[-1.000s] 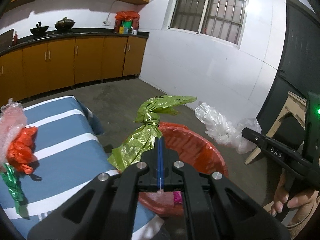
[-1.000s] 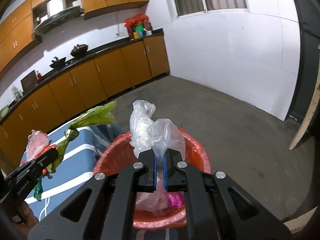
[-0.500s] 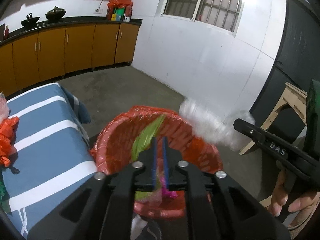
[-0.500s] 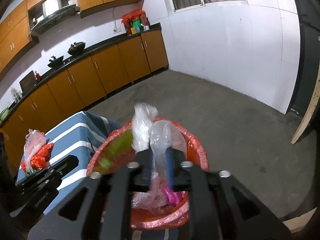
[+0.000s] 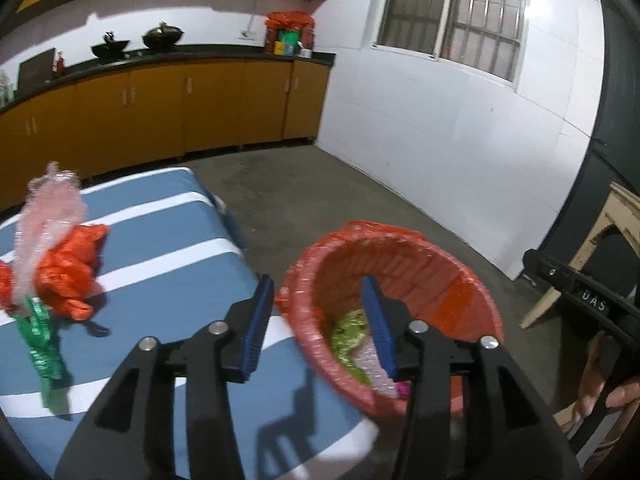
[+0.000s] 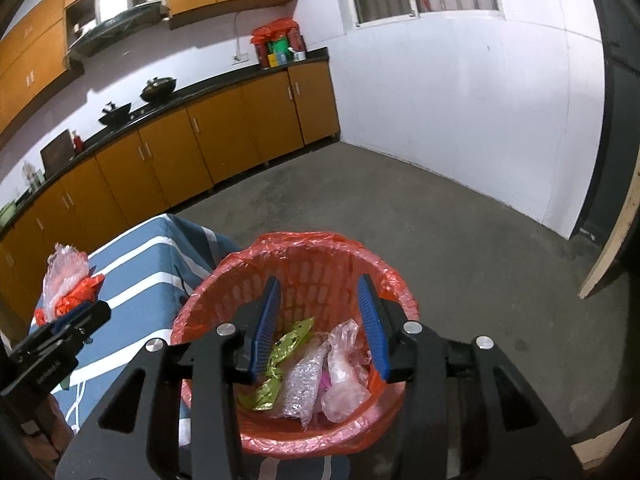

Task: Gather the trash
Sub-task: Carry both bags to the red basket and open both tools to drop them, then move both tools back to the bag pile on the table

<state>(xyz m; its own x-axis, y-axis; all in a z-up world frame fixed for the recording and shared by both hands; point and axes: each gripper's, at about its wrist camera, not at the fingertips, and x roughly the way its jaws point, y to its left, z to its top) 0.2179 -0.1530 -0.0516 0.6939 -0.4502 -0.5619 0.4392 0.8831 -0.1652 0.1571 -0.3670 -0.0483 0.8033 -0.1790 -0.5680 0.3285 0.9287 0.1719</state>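
A red basket lined with a red bag (image 5: 436, 276) (image 6: 316, 256) stands beside the striped table. Inside lie a green wrapper (image 6: 282, 354) (image 5: 350, 330), bubble wrap (image 6: 300, 384) and a clear bag (image 6: 346, 376). My left gripper (image 5: 320, 320) is open and empty over the basket's left rim. My right gripper (image 6: 322, 320) is open and empty above the basket. On the table lie a pink bubble-wrap piece (image 5: 52, 216), an orange bag (image 5: 70, 270) and a green foil twist (image 5: 42, 344); the pile also shows in the right wrist view (image 6: 66, 280).
The blue-and-white striped table (image 5: 160, 256) (image 6: 140, 264) is left of the basket. Orange cabinets (image 5: 180, 104) line the far wall. A wooden frame (image 5: 600, 248) leans at the right. Bare concrete floor (image 6: 440, 216) lies beyond the basket.
Both grippers opened. The green wrapper dropped from my left gripper and the clear bag from my right gripper into the basket. The left view swung back toward the table.
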